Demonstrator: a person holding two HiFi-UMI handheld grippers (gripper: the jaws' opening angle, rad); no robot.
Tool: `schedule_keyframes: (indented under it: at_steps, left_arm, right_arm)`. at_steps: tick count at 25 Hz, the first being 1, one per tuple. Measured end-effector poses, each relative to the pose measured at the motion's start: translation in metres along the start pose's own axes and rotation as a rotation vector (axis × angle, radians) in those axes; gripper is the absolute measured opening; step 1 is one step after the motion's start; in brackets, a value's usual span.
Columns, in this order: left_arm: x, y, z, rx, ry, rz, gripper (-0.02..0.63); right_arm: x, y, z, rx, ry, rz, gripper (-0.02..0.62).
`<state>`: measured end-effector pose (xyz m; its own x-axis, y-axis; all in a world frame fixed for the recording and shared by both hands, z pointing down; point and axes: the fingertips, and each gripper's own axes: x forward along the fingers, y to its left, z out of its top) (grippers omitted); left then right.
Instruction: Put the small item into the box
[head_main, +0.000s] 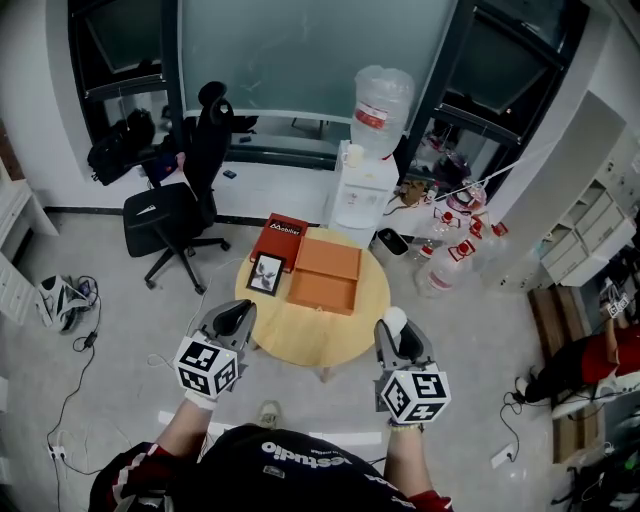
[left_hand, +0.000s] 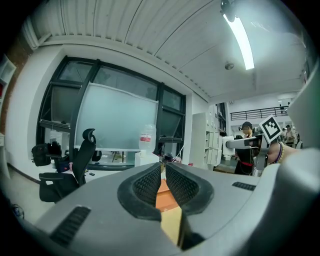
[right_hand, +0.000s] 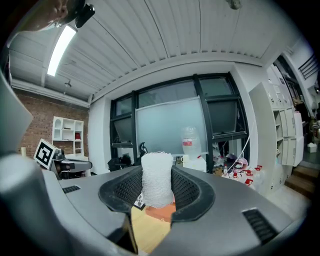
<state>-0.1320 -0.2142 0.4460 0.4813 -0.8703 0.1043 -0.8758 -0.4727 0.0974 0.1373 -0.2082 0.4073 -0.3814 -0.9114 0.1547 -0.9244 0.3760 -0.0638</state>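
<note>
Head view, orange box (head_main: 325, 275) on round table (head_main: 300, 340)

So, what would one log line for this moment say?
right tongs: shut on mesh roll | left tongs: shut, empty | box: open on table, mesh roll not in yet

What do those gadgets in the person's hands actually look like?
The left gripper and the right gripper look alike. Each has a smooth, rounded grey plastic shell, and ribbed black pads line its two jaws. At the back of each sits a white cube printed with black square markers. The person wears a black top with white lettering and red trim.
</note>
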Motion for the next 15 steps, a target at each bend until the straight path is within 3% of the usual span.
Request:
schedule_keyframes:
  at_steps: [15]
  left_arm:
    - [0.070, 0.052, 0.017, -0.019, 0.002, -0.085, 0.043]
  right_arm:
    - [0.066, -0.006, 0.024, -0.009, 0.014, -0.064, 0.190]
